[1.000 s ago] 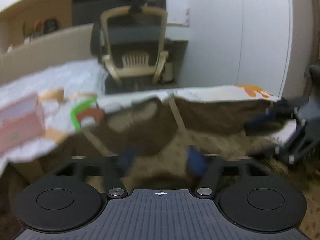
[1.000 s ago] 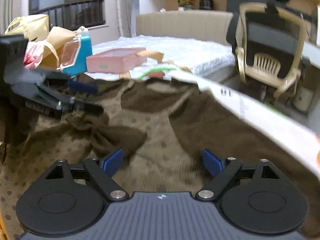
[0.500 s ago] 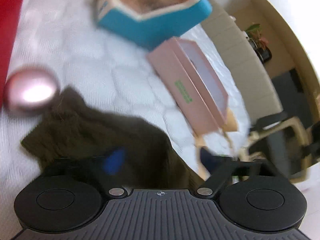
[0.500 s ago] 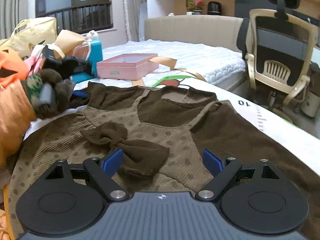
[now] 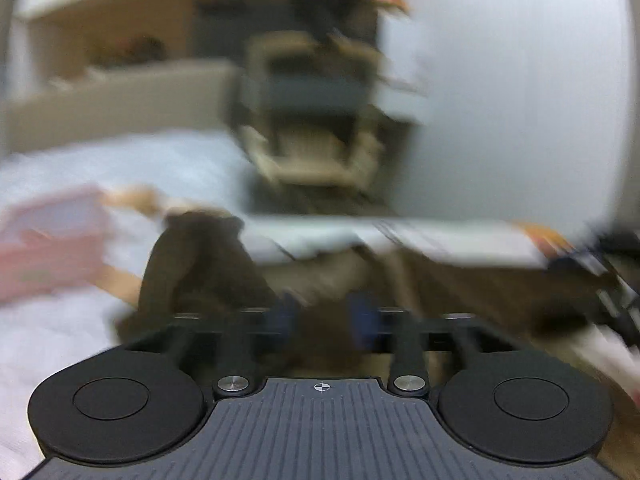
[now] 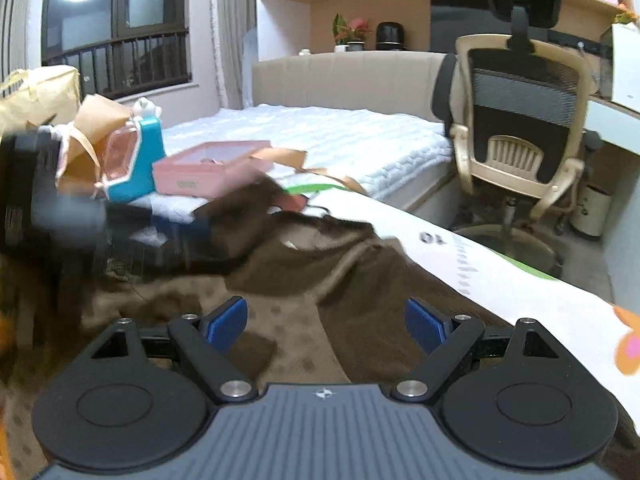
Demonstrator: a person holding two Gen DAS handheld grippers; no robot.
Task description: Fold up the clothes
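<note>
Left hand-held gripper (image 5: 322,316) is blurred; jaws look nearly closed with dark sleeve fabric (image 5: 200,268) bunched at them, but I can't confirm the pinch. Right hand-held gripper (image 6: 326,326) is wide open and empty, hovering over the brown dress (image 6: 304,304) spread on the surface (image 6: 500,276). From the right one, the sleeve sits at 10 o'clock and the dress's long axis runs 7 to 1. Left is nearer the sleeve, so the fold is probably its job.
</note>
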